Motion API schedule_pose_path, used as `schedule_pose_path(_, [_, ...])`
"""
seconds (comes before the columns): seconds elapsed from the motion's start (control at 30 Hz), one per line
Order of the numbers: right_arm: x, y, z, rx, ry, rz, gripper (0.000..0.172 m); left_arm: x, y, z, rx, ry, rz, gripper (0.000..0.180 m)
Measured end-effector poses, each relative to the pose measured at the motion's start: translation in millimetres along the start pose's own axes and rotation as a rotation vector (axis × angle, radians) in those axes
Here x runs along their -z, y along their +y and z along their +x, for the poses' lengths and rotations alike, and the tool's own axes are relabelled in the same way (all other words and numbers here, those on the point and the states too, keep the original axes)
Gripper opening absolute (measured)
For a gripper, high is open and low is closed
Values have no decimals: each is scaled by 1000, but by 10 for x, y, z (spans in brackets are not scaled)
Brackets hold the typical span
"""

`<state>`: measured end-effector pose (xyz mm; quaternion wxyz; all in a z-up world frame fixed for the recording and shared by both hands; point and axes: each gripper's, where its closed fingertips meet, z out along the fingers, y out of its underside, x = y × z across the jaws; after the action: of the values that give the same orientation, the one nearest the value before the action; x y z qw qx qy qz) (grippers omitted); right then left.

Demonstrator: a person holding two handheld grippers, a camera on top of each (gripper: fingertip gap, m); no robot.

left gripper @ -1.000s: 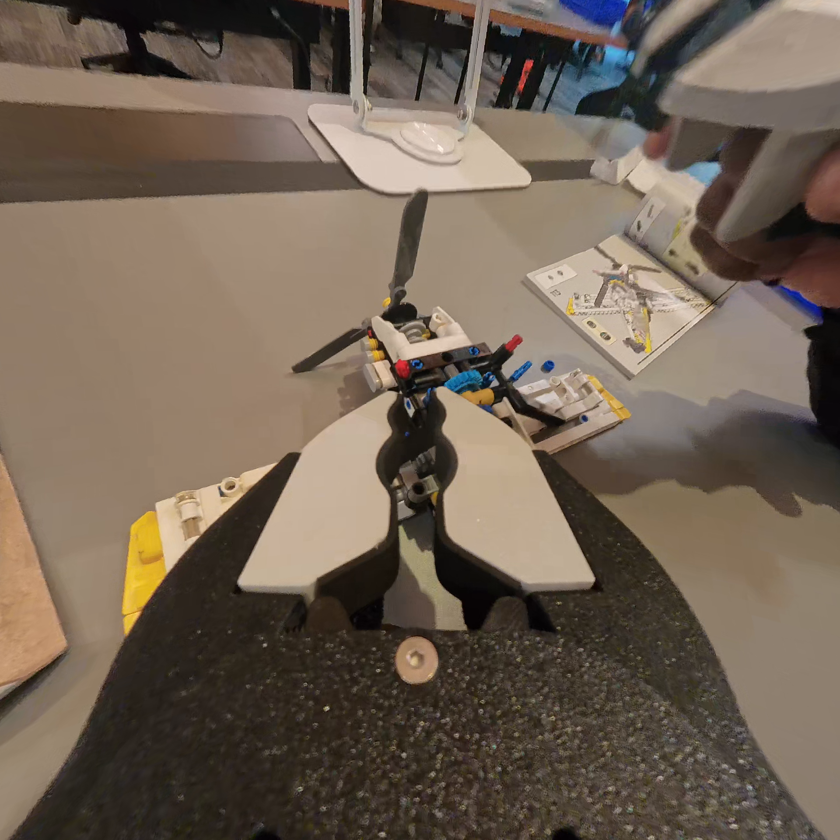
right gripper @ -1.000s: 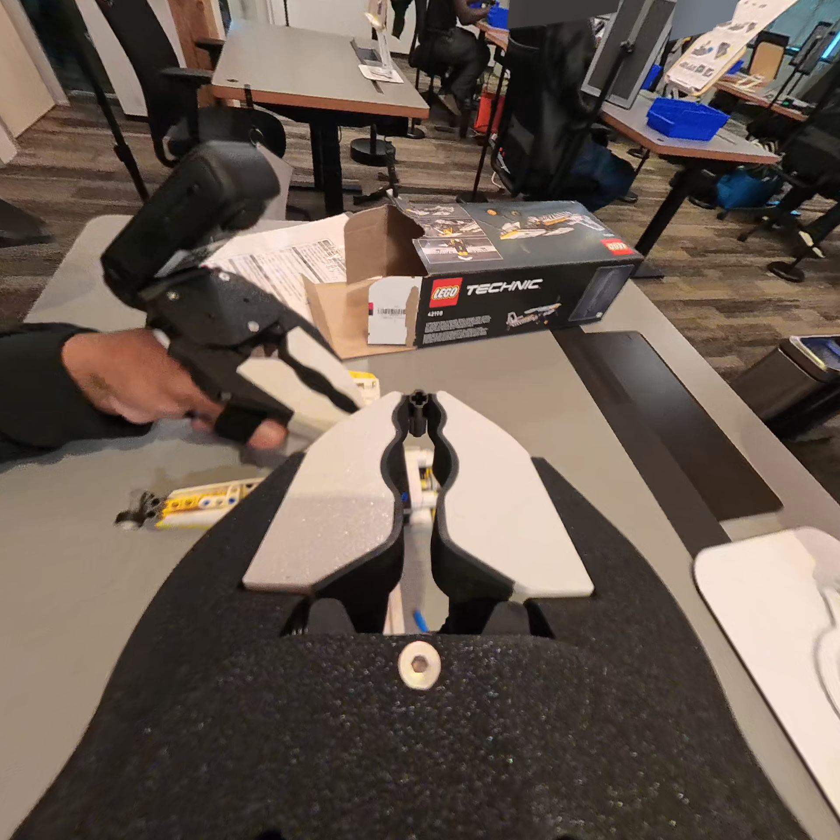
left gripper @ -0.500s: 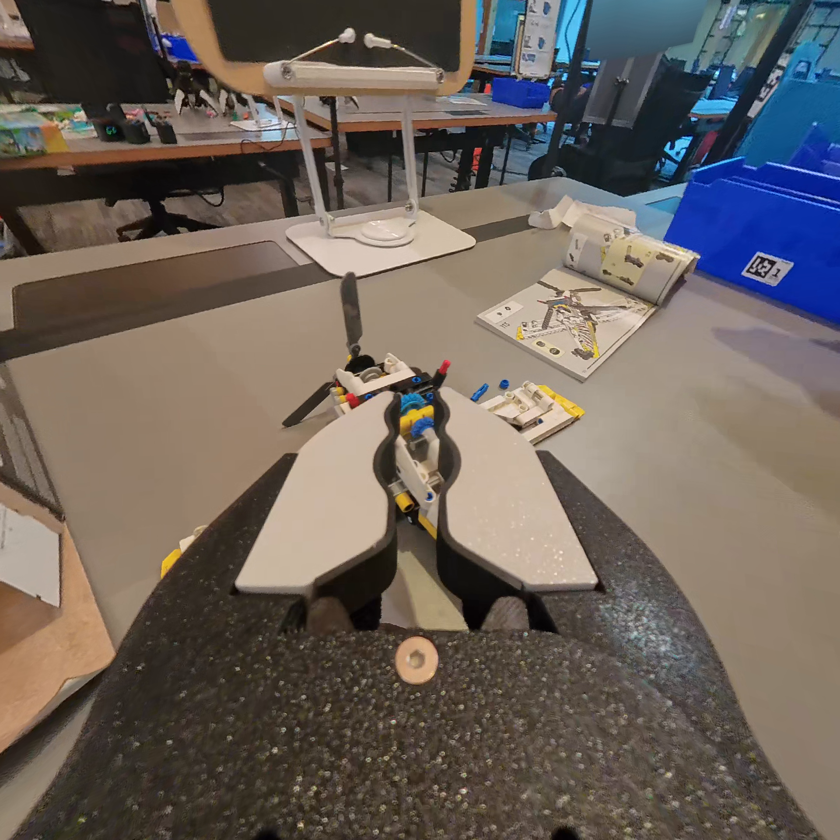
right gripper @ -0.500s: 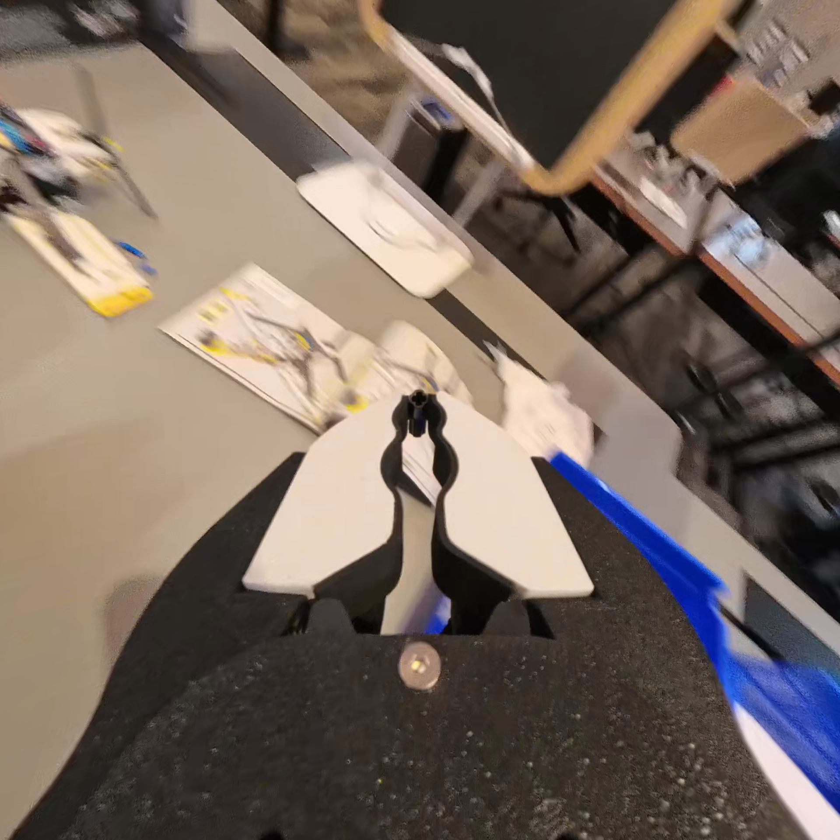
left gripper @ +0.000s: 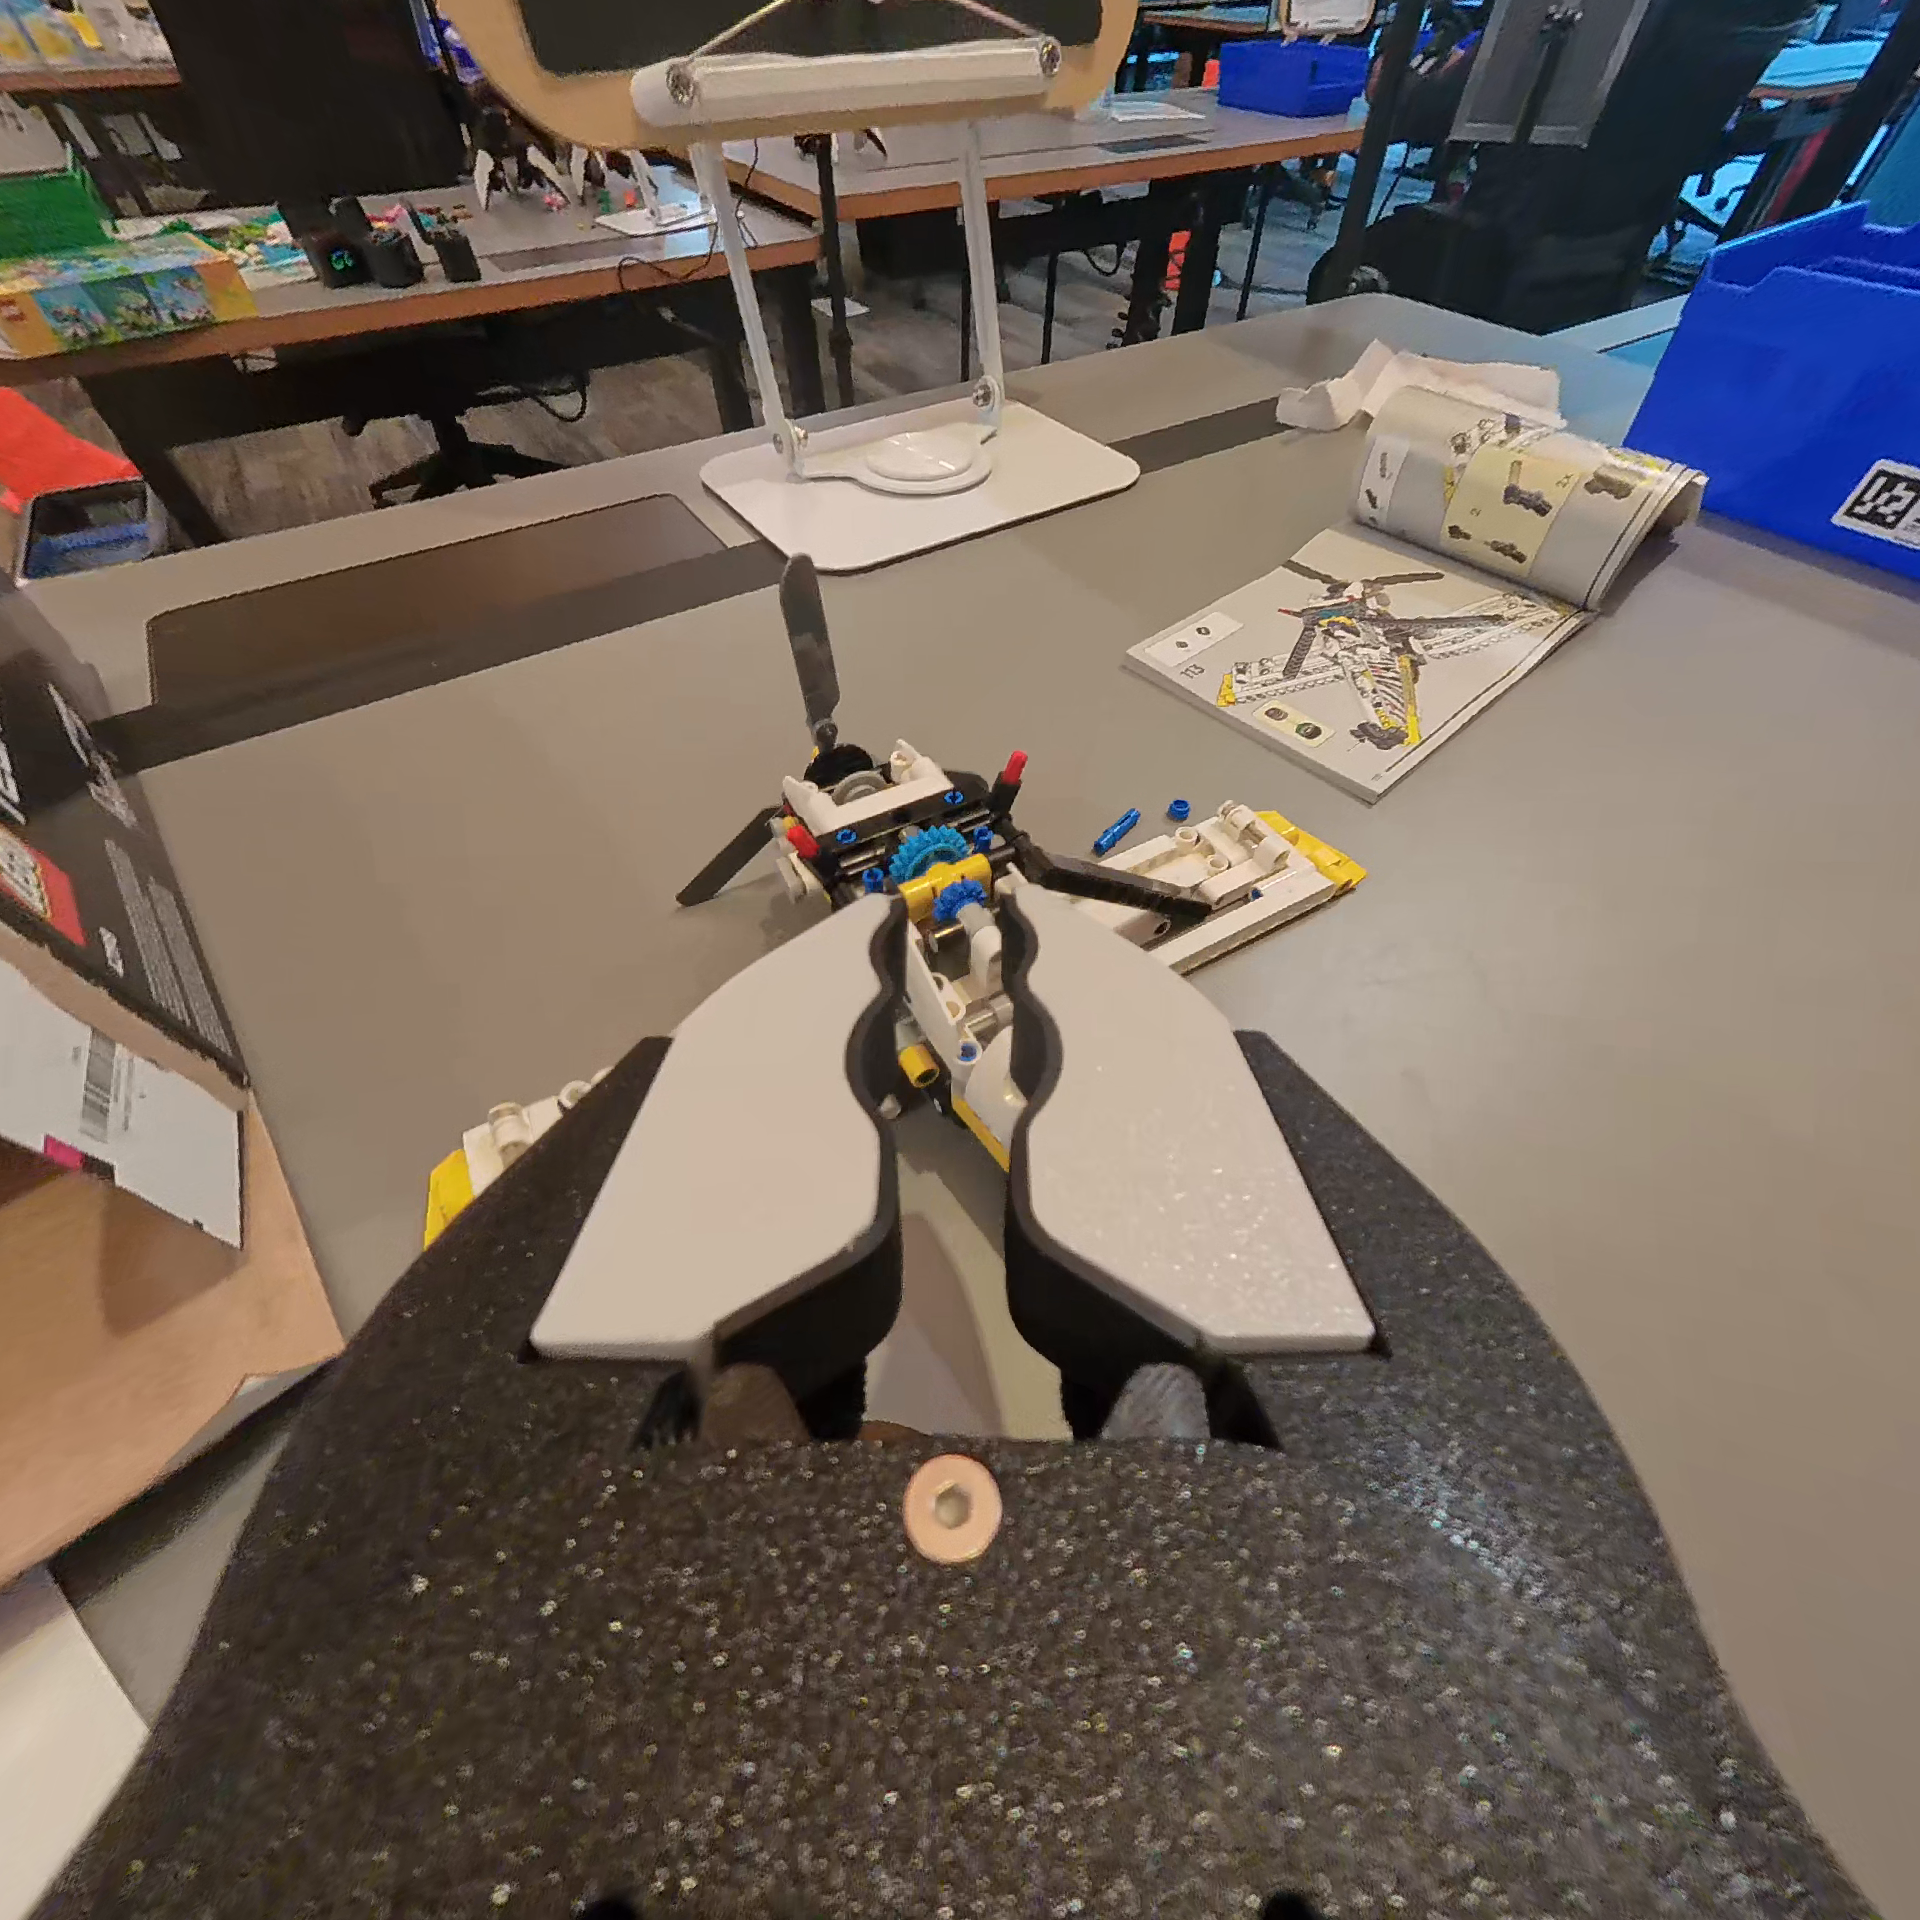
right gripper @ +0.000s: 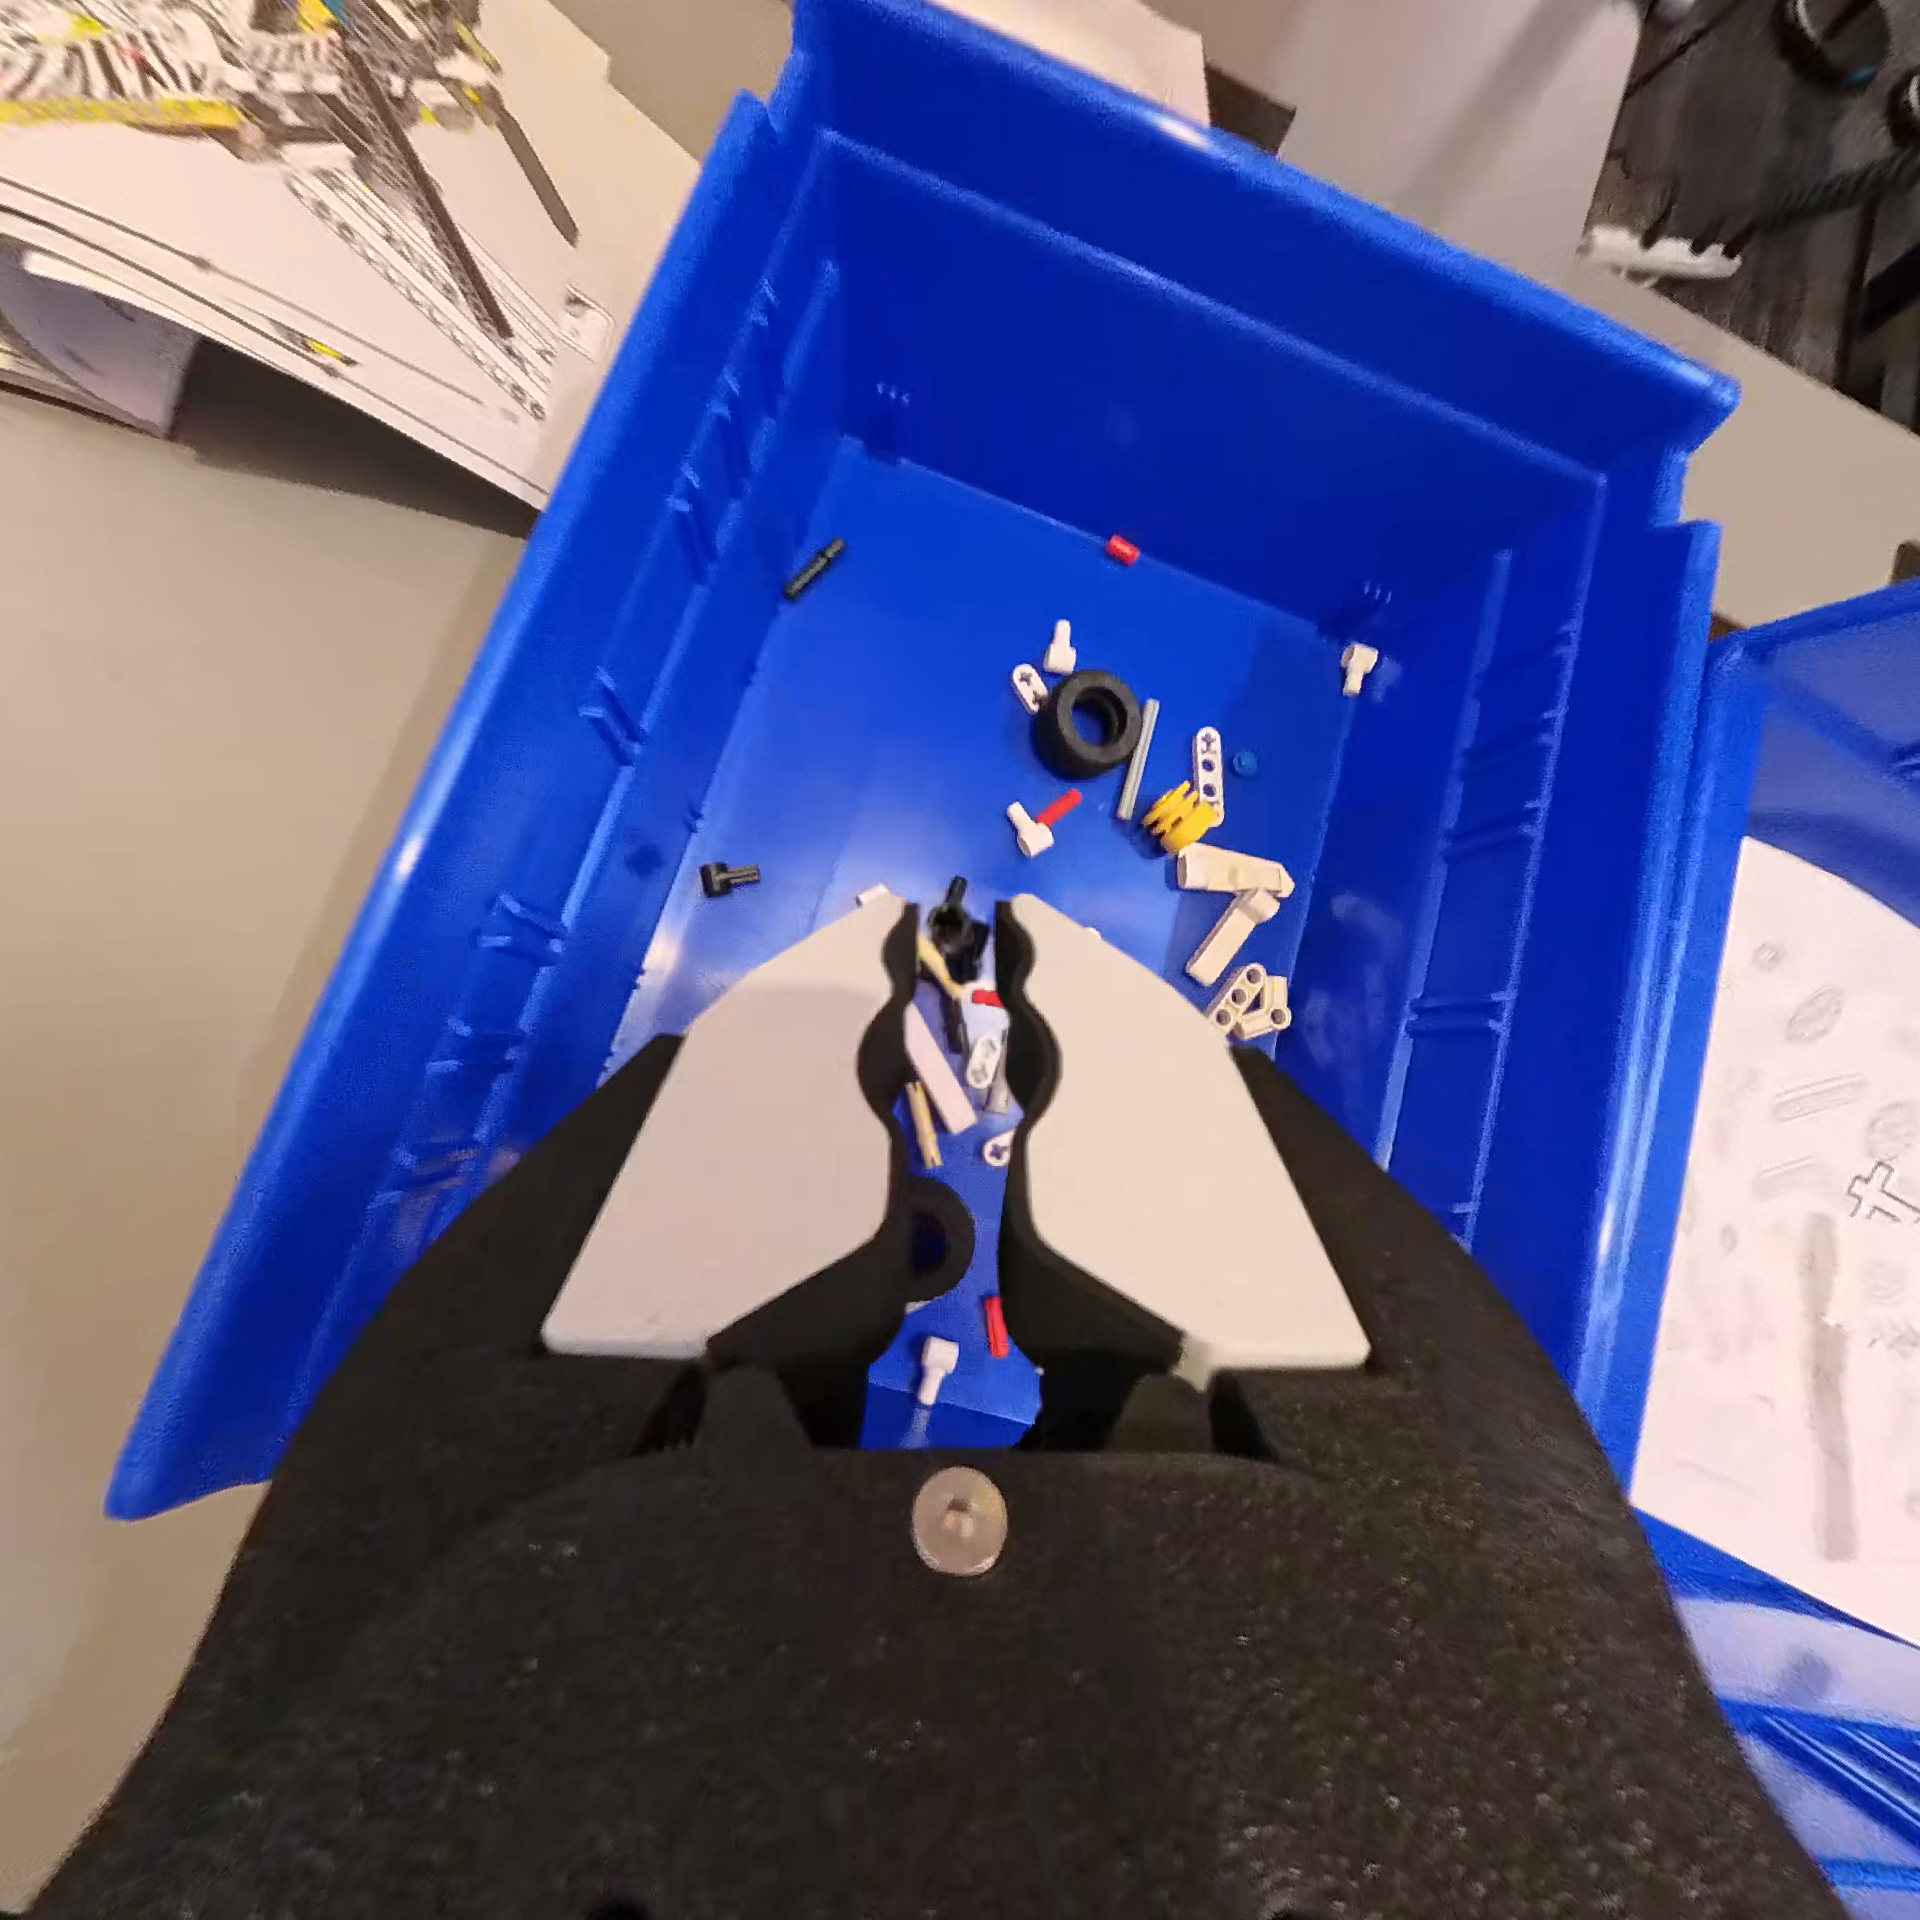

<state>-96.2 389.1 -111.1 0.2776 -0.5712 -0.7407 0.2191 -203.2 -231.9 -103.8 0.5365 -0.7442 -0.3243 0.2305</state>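
My left gripper is low over the grey table, its fingers parted along the white and yellow tail of a small brick-built aircraft model. The model rests on the table, and a sliver of space shows at the right tip. My right gripper hangs over a blue bin of loose parts. Its fingertips are parted, with a small black pin piece between them and space on its right side.
A white and yellow wing panel and a blue pin lie right of the model. Another wing shows under my left gripper. An open booklet, a white stand base and a cardboard box are around. The bin holds a tyre and a yellow gear. The gap from one gripper's tips to the other's is roughly 65 cm. About 12 cm separates my left fingertips from the wing.
My right gripper swung from the model to above the blue bin with the black pin at its tips, and its fingers parted. My left gripper tilted up and its fingers widened around the model's tail.
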Motion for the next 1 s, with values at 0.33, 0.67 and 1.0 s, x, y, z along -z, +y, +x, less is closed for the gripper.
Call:
schedule_pose_path(0.33, [368, -169, -129, 93, 91, 54, 23, 202, 49, 43, 5, -12, -7, 29])
schedule_pose_path(0.67, [307, -783, -2149, 455, -199, 211, 21, 653, 262, 270, 40, -80, -9, 30])
schedule_pose_path(1.0, [-450, -997, -4483, 867, -630, 405, 25, 831, 683, 480, 19, -160, -116, 30])
